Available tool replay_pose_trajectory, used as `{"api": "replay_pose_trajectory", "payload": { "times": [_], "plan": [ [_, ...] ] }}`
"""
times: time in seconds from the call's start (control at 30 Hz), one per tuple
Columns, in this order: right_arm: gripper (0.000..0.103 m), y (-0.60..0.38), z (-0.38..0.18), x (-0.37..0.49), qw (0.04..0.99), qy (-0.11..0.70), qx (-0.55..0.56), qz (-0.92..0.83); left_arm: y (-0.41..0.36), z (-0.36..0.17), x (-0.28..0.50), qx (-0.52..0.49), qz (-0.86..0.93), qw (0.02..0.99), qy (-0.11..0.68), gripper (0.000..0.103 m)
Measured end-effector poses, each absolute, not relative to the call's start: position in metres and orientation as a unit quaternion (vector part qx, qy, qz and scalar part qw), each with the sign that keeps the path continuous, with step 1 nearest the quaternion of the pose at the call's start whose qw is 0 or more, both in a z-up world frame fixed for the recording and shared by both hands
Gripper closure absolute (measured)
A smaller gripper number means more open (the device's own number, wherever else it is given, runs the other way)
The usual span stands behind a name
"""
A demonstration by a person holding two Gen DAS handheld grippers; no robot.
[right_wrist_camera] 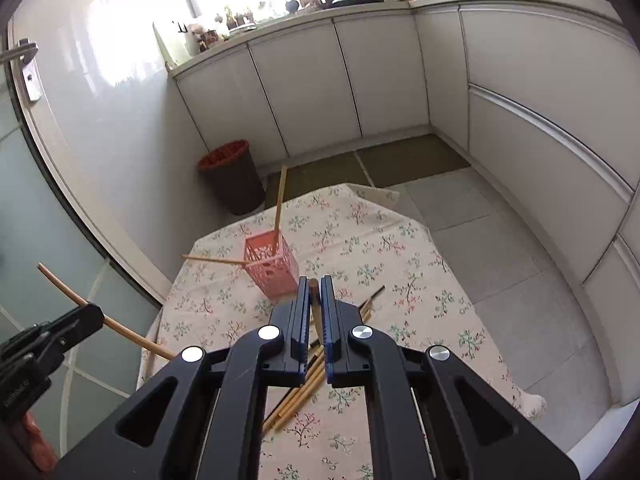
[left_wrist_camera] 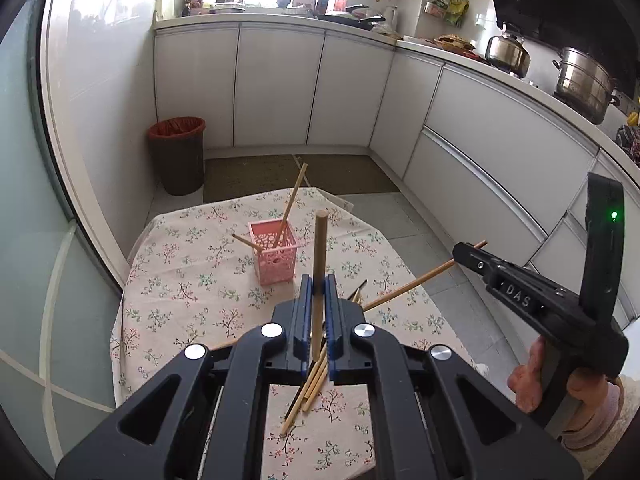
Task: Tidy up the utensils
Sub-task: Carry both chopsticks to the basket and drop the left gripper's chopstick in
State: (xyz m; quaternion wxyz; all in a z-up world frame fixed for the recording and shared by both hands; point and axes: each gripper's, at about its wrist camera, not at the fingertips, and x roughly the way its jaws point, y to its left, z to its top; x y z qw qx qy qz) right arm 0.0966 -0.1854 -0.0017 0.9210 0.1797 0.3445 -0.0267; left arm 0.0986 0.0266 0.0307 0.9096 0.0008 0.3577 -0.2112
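My left gripper (left_wrist_camera: pixel 319 286) is shut on a wooden chopstick (left_wrist_camera: pixel 320 240) that stands nearly upright between its blue pads. It also shows at the left of the right wrist view as the left gripper (right_wrist_camera: pixel 96 314) with its chopstick (right_wrist_camera: pixel 60 284). My right gripper (right_wrist_camera: pixel 315 292) is shut on another chopstick (right_wrist_camera: pixel 315 312); from the left wrist view the right gripper (left_wrist_camera: pixel 460 251) holds this chopstick (left_wrist_camera: pixel 408 286) slanting down toward the table. Ahead, a pink holder (left_wrist_camera: pixel 274 256) (right_wrist_camera: pixel 272 270) contains one tall chopstick (left_wrist_camera: pixel 294 196), and a second one (left_wrist_camera: pixel 246 242) leans over its rim. Several loose chopsticks (left_wrist_camera: pixel 308 392) (right_wrist_camera: pixel 296 396) lie below both grippers.
The round table wears a floral cloth (left_wrist_camera: pixel 192 280) (right_wrist_camera: pixel 380 240). A dark bin with a red liner (left_wrist_camera: pixel 178 156) (right_wrist_camera: pixel 234 176) stands on the floor beyond it. White cabinets (left_wrist_camera: pixel 280 88) line the back and right. A hand (left_wrist_camera: pixel 528 380) holds the right gripper's handle.
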Motion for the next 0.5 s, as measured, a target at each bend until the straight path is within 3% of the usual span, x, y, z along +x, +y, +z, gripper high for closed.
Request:
{"api": "replay_pose_trajectory", "payload": {
  "times": [0.5],
  "plan": [
    [0.097, -0.197, 0.072, 0.167, 0.94, 0.286, 0.185, -0.018, 0.015, 0.071, 0.185, -0.026, -0.173, 0.932, 0.318, 0.098]
  ]
}}
